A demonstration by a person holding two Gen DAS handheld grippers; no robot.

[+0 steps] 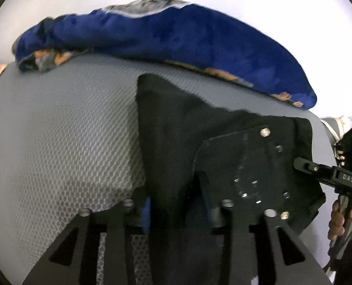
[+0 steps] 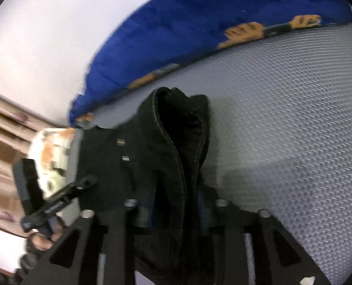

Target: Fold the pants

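Black pants (image 1: 176, 128) hang lifted over a grey mesh surface (image 1: 57, 130). My left gripper (image 1: 176, 216) is shut on the cloth; the back pocket with rivets (image 1: 254, 166) shows to its right. In the right wrist view the same pants (image 2: 171, 142) rise between the fingers, a stitched hem edge (image 2: 176, 156) looping upward, and my right gripper (image 2: 176, 216) is shut on that bunched cloth. The right gripper (image 1: 337, 178) also shows at the right edge of the left wrist view, the left gripper (image 2: 57, 201) at the left of the right wrist view.
A blue blanket with orange and grey print (image 1: 176, 35) lies along the far edge of the mesh surface; it also shows in the right wrist view (image 2: 199, 30). A white wall is behind it. Beige curtain folds (image 2: 0, 142) are at the left.
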